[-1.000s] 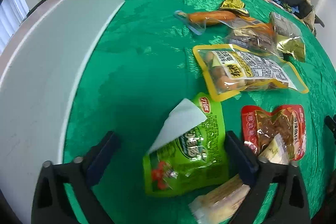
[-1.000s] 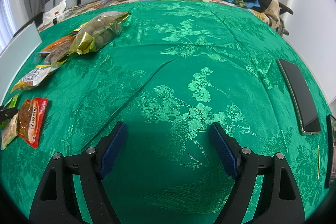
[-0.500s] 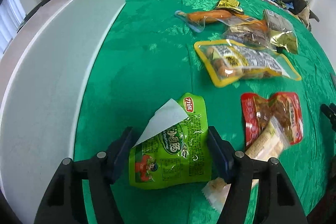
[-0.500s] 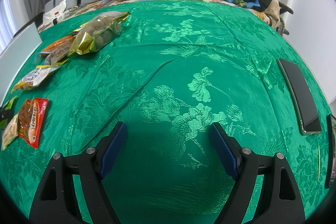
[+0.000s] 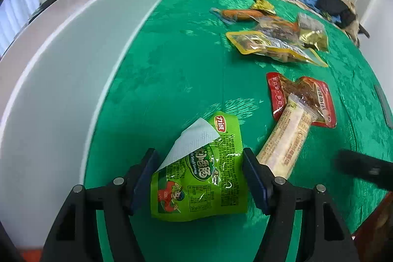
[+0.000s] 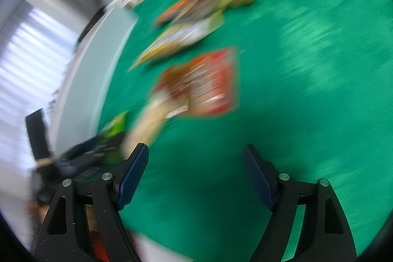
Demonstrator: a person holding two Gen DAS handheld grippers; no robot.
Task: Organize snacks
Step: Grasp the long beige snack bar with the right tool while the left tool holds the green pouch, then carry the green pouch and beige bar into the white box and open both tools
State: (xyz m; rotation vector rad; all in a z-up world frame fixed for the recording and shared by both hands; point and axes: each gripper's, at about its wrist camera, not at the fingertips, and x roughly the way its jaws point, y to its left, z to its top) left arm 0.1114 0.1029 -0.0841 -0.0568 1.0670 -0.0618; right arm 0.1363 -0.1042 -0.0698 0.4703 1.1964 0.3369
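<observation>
Now, green snack pouch [image 5: 199, 173]: I see it lying on the green tablecloth [image 5: 176, 70], squarely between my left gripper's pads, a white corner flap folded up at its top left.
Left gripper [image 5: 199, 178]: my jaws have narrowed to the pouch's width; the right pad meets its edge, the left pad sits at or just off its other edge, so I read this as a grip on the pouch.
Cream stick snack [image 5: 287, 141]: it lies just right of the pouch, its lower end beside the left gripper's right finger, its upper end overlapping the red snack pack [image 5: 316, 100].
Yellow-edged pack [image 5: 272, 47]: farther up the cloth, with an orange sausage pack [image 5: 242, 14] and gold-foil bags [image 5: 313, 32] beyond it.
White box wall [image 5: 61, 80]: it runs along the left of the cloth, near the pouch.
Right gripper [image 6: 196, 173]: my jaws stand wide and have just eased slightly inward, with only bare cloth between them; the view is heavily blurred.
Right view: the red pack [image 6: 206, 85] and cream stick [image 6: 147, 124] lie ahead and left of my pads, apart from them.
</observation>
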